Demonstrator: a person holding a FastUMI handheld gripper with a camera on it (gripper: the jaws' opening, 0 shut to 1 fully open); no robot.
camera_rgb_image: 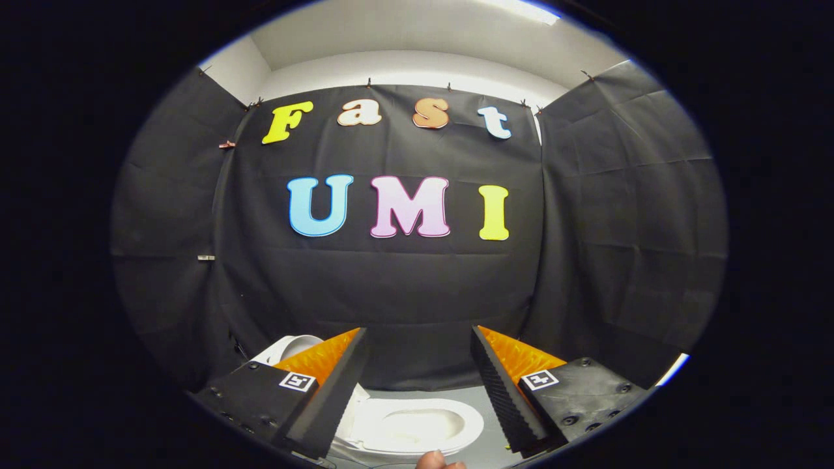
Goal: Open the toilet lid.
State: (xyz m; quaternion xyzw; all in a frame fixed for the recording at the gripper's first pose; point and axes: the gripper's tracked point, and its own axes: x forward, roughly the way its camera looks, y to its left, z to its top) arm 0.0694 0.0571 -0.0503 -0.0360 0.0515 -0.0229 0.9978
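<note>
The gripper (417, 384) hangs above the toilet (410, 426) with its jaws spread wide and empty — the white seat and bowl show between and below them. The toilet lid (293, 346) stands raised behind the left finger. A fingertip (438, 460) shows nearest the camera.

Black cloth (417, 286) hung creased across the back wall and both side walls of the booth, pinned along its top edge with small clips (227, 144). Above it ran white wall (417, 65) and a pale ceiling with a bright light strip (528, 10). Below lay grey floor (423, 393).
</note>
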